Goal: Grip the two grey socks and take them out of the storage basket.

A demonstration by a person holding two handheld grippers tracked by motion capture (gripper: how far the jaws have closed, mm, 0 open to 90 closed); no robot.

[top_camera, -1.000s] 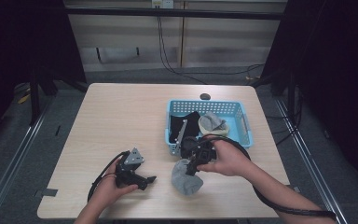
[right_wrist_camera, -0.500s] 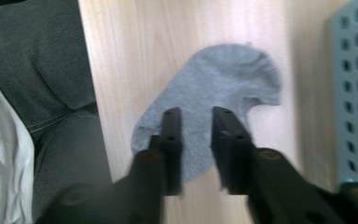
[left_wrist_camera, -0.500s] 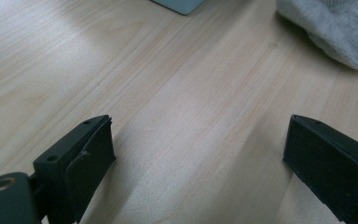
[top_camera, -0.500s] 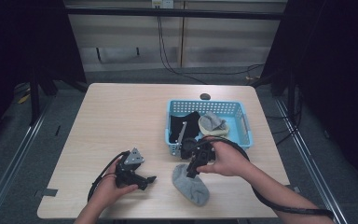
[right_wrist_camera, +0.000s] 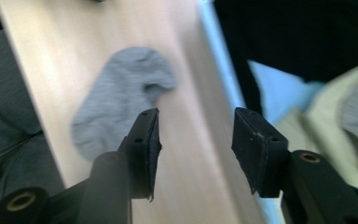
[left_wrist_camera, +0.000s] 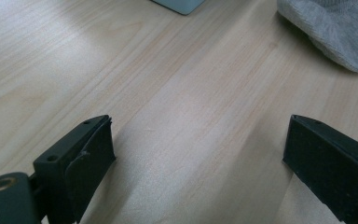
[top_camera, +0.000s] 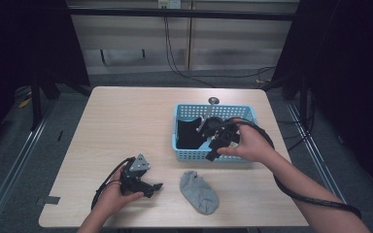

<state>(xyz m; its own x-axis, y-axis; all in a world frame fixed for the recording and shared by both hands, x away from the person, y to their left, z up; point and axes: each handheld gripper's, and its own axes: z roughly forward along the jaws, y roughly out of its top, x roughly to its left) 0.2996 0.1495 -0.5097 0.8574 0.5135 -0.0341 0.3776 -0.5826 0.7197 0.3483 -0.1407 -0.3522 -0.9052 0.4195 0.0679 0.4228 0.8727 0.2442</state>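
A grey sock (top_camera: 199, 192) (right_wrist_camera: 116, 107) lies flat on the table, in front of a blue basket (top_camera: 194, 155). The basket holds black cloth (top_camera: 189, 133) (right_wrist_camera: 298, 37) and a cream sock (right_wrist_camera: 326, 107). My right gripper (top_camera: 213, 151) (right_wrist_camera: 196, 140) hangs over the basket's front wall. Its jaws have just been opening and stand open with nothing between them. My left gripper (top_camera: 156, 186) (left_wrist_camera: 196, 154) rests near the table's front left, open and empty, pointing toward the grey sock (left_wrist_camera: 340, 32).
The wooden table (top_camera: 126, 121) has bare room to the left and at the back. A small metal-stemmed object (top_camera: 213, 101) stands just behind the basket. The basket's corner (left_wrist_camera: 179, 4) lies ahead of the left gripper. A black cable (top_camera: 301, 194) trails along the right forearm.
The right gripper let go of the grey sock, which now lies flat on the table, and moved back and up to the basket's front wall. The left gripper has not moved.
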